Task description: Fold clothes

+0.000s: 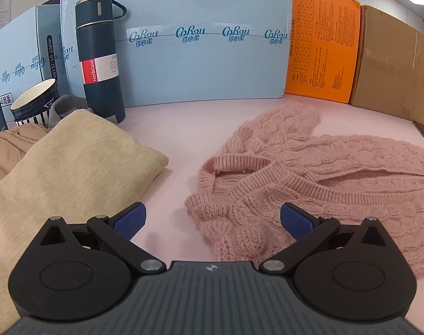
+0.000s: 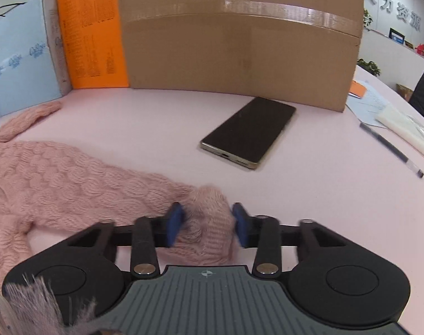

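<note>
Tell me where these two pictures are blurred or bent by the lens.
Left wrist view: sharp overall; the fisheye bows the top edge of the blue carton, and the frame corners are dark. Right wrist view: motion blur around the right gripper, whose jaws pinch the pink sweater sleeve end; the phone is sharper; the cardboard box bulges.

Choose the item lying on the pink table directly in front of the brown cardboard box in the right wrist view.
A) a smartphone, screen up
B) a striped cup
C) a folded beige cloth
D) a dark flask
A: the smartphone lies flat, dark screen up, just before the brown cardboard box, beyond the pink sweater.
</note>
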Available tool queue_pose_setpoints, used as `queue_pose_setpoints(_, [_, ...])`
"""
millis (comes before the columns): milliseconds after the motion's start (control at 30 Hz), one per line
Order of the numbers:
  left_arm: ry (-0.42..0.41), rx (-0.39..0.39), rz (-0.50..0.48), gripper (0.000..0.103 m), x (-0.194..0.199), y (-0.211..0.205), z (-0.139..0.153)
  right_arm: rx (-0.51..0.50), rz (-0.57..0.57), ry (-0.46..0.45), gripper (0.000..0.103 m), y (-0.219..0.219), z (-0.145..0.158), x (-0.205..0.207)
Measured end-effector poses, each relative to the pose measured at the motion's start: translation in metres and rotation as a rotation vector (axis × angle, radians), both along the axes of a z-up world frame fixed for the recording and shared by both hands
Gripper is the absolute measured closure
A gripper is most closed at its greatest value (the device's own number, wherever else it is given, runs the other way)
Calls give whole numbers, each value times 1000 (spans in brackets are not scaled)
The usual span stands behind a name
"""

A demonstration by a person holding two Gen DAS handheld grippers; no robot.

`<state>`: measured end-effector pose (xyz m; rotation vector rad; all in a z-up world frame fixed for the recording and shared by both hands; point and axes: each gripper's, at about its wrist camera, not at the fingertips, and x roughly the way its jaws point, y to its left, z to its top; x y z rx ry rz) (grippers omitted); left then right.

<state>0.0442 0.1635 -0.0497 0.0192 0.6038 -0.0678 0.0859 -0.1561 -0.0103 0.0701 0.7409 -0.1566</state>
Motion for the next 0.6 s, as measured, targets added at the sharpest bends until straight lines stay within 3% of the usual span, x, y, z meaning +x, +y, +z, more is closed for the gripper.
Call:
queue_pose_setpoints(167, [-2,-1,9,0,-1,1,0,-306,83,-73,91,38,16,-10])
queue_pose_setpoints(233, [6,1,8,0,1,1,-1,-375,82,-80,91,43,18,-11])
queue_pose_setpoints(300, [28,2,7,0,4,1,-3,-399,60,-25,90,40,12,-5])
queue_pose_setpoints(333, [47,2,8,0,7,2,-5,-403,43,12,81,36,6,-2])
queue_pose_setpoints(367, [69,-1,9,0,11,3,-6,-406,24,48,66,31,-1,1])
queue_pose_setpoints(467, [88,-17,13,0,14,7,-8,-430,-30,39,39,26,-4,-2])
queue_pose_setpoints(600, [70,-12,12,0,10,6,-7,-454,-114,-83,38,31,17,-23])
